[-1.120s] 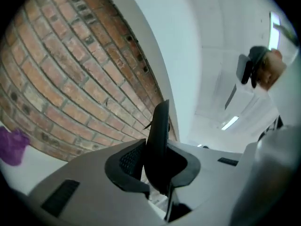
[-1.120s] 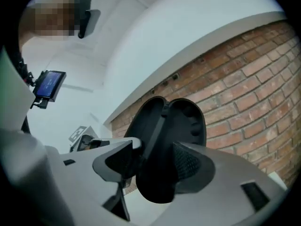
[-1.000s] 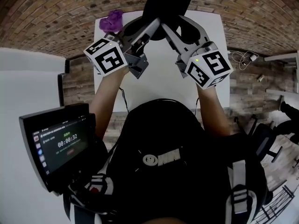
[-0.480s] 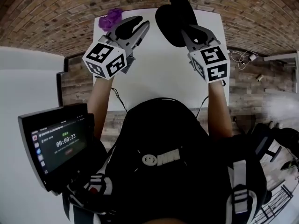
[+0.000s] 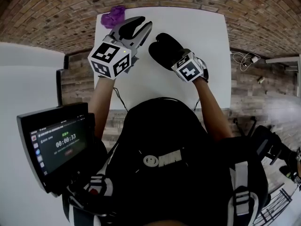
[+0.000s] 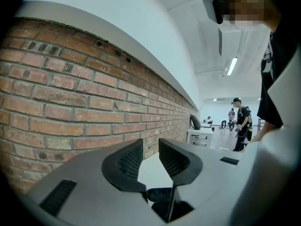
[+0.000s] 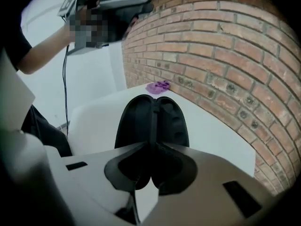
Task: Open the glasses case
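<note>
The black glasses case (image 5: 164,48) lies open, its two halves spread side by side, low over the white table (image 5: 207,32). In the right gripper view the case (image 7: 150,119) stretches away from the jaws, which pinch its near end. My right gripper (image 5: 174,59) (image 7: 151,149) is shut on it and points steeply down. My left gripper (image 5: 140,28) hovers beside the case to its left, apart from it. Its jaws (image 6: 150,157) stand a little apart with only the table showing between them.
A purple cloth (image 5: 113,17) (image 7: 159,86) lies at the table's far left corner by the brick wall (image 5: 244,8). A small screen (image 5: 56,145) hangs at my left side. Cables (image 5: 244,58) lie on the floor to the right. People (image 6: 241,121) stand far off.
Both grippers held the case raised a second ago. The left one let go and rolled. The right one has come down to the table with the open case.
</note>
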`<state>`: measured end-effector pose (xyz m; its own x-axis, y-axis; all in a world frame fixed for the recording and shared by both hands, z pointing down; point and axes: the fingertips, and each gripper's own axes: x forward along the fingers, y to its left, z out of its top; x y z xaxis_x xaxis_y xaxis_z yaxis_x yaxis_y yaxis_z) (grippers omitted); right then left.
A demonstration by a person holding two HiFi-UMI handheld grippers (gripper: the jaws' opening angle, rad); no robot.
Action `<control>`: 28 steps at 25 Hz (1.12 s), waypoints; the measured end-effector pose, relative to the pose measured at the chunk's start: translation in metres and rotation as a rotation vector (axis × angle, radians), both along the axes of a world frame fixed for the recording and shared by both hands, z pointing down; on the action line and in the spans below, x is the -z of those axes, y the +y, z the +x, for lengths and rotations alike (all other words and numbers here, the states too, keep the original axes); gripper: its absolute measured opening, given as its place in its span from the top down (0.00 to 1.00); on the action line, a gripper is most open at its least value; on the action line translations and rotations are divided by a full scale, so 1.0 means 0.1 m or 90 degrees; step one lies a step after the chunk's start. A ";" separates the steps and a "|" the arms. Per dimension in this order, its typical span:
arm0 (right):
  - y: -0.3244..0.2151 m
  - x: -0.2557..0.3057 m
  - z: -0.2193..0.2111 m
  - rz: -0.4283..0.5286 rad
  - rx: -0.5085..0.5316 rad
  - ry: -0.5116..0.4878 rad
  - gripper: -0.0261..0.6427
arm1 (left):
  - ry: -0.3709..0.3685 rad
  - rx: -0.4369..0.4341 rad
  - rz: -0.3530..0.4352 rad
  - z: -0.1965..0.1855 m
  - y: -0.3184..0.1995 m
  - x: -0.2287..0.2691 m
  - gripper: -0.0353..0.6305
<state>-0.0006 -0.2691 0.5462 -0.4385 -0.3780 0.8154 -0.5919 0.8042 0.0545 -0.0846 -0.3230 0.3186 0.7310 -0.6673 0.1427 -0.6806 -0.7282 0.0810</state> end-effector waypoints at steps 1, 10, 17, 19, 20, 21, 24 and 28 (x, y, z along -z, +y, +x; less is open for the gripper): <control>0.01 -0.08 -0.01 -0.007 0.005 0.013 0.88 | -0.004 0.000 0.002 0.02 0.00 0.00 0.78; 0.07 -0.54 0.01 -0.053 0.015 0.066 0.88 | -0.036 -0.002 -0.011 0.13 0.00 -0.17 0.78; 0.15 -0.67 -0.03 -0.076 -0.003 0.052 0.88 | -0.049 -0.013 -0.038 0.16 0.06 -0.41 0.78; 0.14 -0.65 -0.05 -0.067 -0.006 0.031 0.87 | -0.050 -0.011 -0.045 0.17 0.06 -0.47 0.78; 0.12 -0.61 -0.05 -0.057 -0.010 0.017 0.87 | -0.050 -0.008 -0.048 0.18 0.06 -0.50 0.78; 0.10 -0.55 -0.06 -0.044 -0.016 0.001 0.87 | -0.050 -0.004 -0.050 0.18 0.05 -0.51 0.78; 0.01 -0.24 -0.13 -0.008 -0.039 -0.068 0.87 | -0.043 0.005 -0.056 0.18 0.03 -0.55 0.78; -0.11 0.29 -0.16 0.050 -0.059 -0.162 0.74 | -0.040 0.018 -0.062 0.18 0.02 -0.60 0.78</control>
